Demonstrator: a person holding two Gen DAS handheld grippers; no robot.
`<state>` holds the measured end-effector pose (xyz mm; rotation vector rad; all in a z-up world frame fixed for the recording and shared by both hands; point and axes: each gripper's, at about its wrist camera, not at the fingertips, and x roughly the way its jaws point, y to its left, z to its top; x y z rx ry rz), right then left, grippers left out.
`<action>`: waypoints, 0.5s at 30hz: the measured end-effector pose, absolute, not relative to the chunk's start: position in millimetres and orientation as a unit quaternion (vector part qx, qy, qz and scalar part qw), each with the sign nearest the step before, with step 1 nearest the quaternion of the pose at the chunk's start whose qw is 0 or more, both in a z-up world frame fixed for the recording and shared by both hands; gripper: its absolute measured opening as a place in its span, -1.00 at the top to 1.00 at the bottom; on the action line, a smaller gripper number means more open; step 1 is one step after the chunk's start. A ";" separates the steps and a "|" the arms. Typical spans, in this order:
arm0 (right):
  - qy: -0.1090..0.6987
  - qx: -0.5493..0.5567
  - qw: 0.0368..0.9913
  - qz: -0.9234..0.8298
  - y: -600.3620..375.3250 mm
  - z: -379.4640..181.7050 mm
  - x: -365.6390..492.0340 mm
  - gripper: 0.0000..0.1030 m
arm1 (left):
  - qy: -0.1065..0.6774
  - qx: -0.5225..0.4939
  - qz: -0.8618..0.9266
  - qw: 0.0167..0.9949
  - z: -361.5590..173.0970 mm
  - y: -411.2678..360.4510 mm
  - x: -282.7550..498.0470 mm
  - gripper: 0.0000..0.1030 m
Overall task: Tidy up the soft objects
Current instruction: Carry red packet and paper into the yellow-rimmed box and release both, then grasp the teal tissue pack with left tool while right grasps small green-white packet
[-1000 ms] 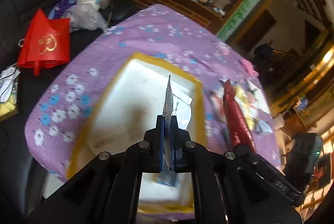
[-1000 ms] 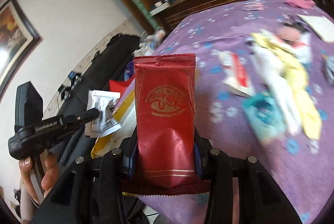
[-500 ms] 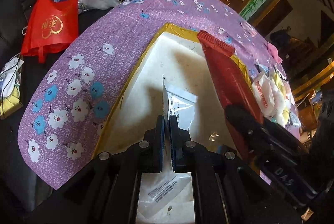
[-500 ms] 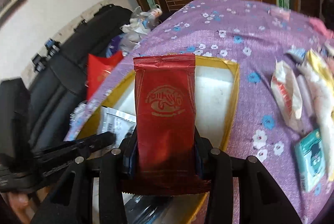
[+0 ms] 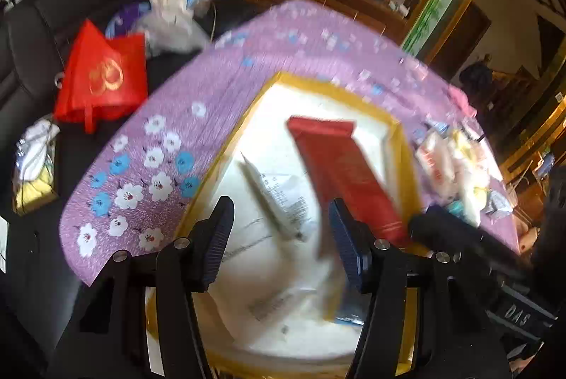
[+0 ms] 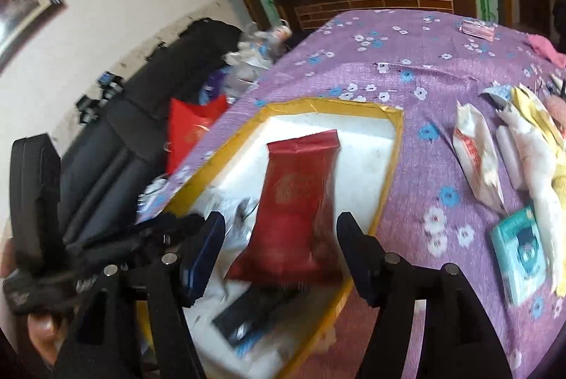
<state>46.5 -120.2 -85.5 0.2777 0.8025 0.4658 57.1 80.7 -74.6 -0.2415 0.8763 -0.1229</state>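
Observation:
A white box with a yellow taped rim (image 5: 403,138) (image 6: 396,145) sits on the purple flowered tablecloth. My left gripper (image 5: 281,237) is open over the box; a clear printed packet (image 5: 279,198) is loose between its fingers, blurred, over the box floor. My right gripper (image 6: 281,248) is open; a red foil pouch (image 6: 297,198) is loose between its fingers, blurred, over the box. The red pouch also shows in the left wrist view (image 5: 339,167). A dark packet (image 6: 247,319) lies in the box near me.
Several white, yellow and teal packets (image 6: 513,174) lie on the cloth right of the box. A red bag (image 5: 102,78) and plastic bags (image 5: 173,18) lie on the black sofa to the left. A wooden sideboard (image 6: 371,0) stands behind the table.
Both grippers have opened. The left one has let go of the clear packet and the right one of the red pouch; both are loose over the box.

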 end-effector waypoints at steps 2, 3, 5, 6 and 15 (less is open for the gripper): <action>0.381 0.165 0.879 0.236 -138.4 -85.7 33.4 -0.27 | 0.401 -0.109 -0.067 0.907 -64.9 67.6 41.8 -0.11; 0.381 0.180 0.876 0.235 -147.6 -86.8 25.0 -0.27 | 0.394 -0.102 -0.072 0.911 -60.2 57.6 34.2 -0.12; 0.376 0.206 0.869 0.246 -171.0 -89.5 9.3 -0.28 | 0.382 -0.092 -0.086 0.916 -55.1 35.3 21.4 -0.13; 0.376 0.213 0.868 0.246 -180.4 -90.9 3.0 -0.28 | 0.379 -0.088 -0.091 0.917 -54.0 25.2 17.2 -0.13; 0.346 0.255 0.878 0.210 -266.1 -96.8 -48.5 -0.28 | 0.441 -0.082 -0.220 0.866 -59.7 -79.4 7.9 -0.13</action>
